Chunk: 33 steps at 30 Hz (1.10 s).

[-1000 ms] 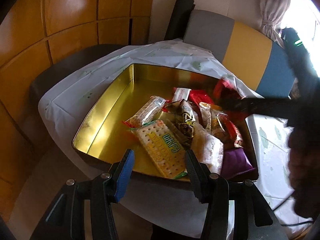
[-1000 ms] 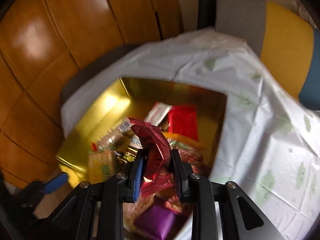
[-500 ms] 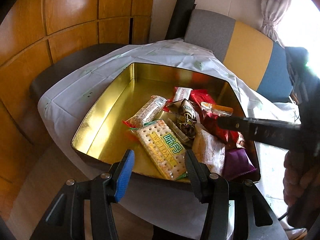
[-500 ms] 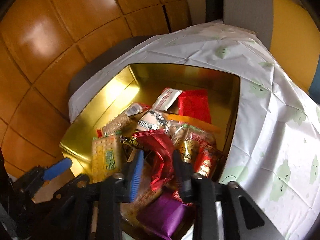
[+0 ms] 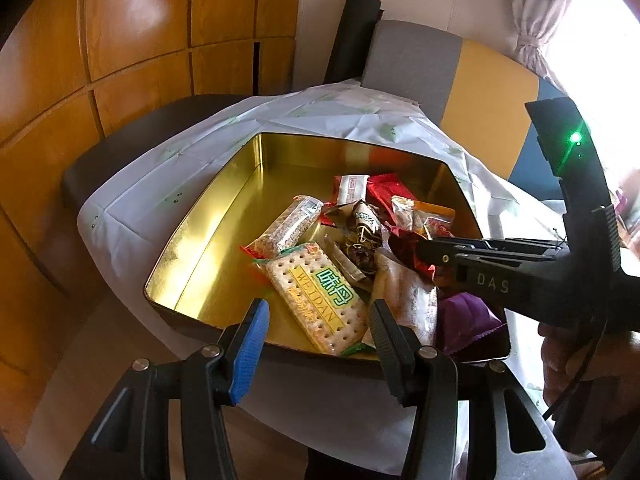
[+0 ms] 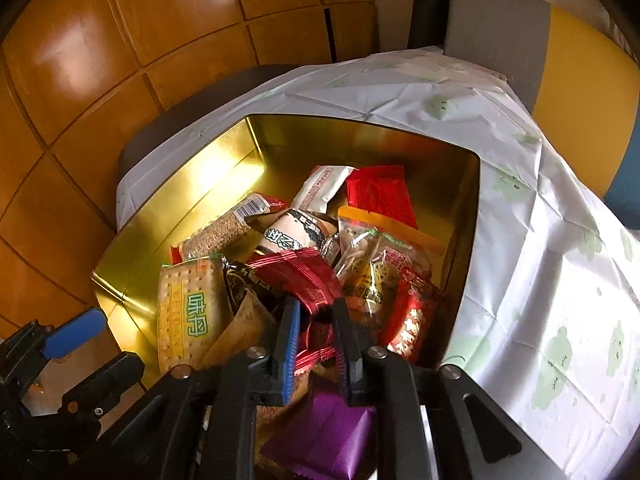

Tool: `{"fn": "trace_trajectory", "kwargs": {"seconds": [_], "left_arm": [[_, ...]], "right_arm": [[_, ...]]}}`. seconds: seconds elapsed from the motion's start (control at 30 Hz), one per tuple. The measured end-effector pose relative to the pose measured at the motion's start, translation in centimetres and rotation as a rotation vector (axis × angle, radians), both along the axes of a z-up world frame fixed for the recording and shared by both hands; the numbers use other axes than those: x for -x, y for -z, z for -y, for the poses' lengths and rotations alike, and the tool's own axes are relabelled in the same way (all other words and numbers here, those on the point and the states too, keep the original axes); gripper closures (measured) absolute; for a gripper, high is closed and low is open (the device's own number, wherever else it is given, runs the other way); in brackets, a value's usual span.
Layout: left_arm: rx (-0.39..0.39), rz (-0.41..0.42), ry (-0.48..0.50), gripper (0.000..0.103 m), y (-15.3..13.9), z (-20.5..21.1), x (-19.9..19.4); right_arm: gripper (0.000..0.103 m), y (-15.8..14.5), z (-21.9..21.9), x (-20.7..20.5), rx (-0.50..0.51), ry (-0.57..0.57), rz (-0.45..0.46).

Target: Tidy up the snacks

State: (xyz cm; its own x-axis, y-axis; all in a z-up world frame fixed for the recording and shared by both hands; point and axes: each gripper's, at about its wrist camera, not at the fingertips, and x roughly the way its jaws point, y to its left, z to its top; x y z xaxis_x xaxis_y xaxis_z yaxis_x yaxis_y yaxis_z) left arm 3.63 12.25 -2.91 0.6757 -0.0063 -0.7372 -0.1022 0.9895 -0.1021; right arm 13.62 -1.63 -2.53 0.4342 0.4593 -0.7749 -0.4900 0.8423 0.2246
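Note:
A gold tin [image 5: 216, 216] [image 6: 188, 188] on the table holds a pile of snack packets. My right gripper [image 6: 316, 322] [image 5: 418, 252] is shut on a crinkled red foil packet [image 6: 304, 276] [image 5: 402, 246], held low over the pile on the tin's right side. My left gripper [image 5: 318, 340] [image 6: 86, 360] hangs open just outside the tin's near edge with nothing between its fingers. A cracker pack [image 5: 320, 296] [image 6: 188, 312] with green lettering lies in the tin just beyond it. A purple packet [image 5: 468, 320] [image 6: 324, 436] rests at the near right corner.
A white tablecloth [image 6: 520, 240] with green prints covers the table. Behind it stands a chair back [image 5: 460, 76] in grey, yellow and blue. Wood panels [image 5: 140, 40] line the left. The tin's left half [image 5: 224, 256] is bare gold floor. A hand [image 5: 568, 360] holds the right gripper.
The right gripper has come down with the red packet from above the tin to just over the pile. The left gripper has stayed where it was.

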Motion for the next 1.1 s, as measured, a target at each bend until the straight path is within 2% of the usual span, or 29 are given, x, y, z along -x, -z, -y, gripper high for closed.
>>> {"fn": "trace_trajectory", "kwargs": {"seconds": [0.1, 0.37, 0.6, 0.8, 0.97, 1.1], "left_arm": [[-0.008, 0.004, 0.009, 0.05, -0.2, 0.3, 0.2], [-0.034, 0.041, -0.008, 0.05, -1.3, 0.5, 1.0], [-0.105, 0.124, -0.033, 0.039, -2.6, 1.3, 2.4], [-0.116, 0.168, -0.04, 0.031, -3.3, 2.1, 3.4], [-0.127, 0.182, -0.035, 0.023, -3.7, 2.9, 4.1], [-0.141, 0.187, -0.031, 0.02, -3.8, 3.5, 4.3]], "right_arm": [[0.074, 0.1, 0.5, 0.2, -0.034, 0.007, -0.03], [0.073, -1.8, 1.7, 2.4, -0.039, 0.067, 0.044], [0.072, -3.3, 4.0, 6.0, -0.042, 0.179, 0.137], [0.072, -3.6, 6.3, 9.2, -0.032, 0.292, 0.203], [0.072, -3.4, 7.2, 10.5, -0.019, 0.318, 0.226], [0.072, -3.4, 7.5, 11.2, -0.013, 0.32, 0.235]]}}
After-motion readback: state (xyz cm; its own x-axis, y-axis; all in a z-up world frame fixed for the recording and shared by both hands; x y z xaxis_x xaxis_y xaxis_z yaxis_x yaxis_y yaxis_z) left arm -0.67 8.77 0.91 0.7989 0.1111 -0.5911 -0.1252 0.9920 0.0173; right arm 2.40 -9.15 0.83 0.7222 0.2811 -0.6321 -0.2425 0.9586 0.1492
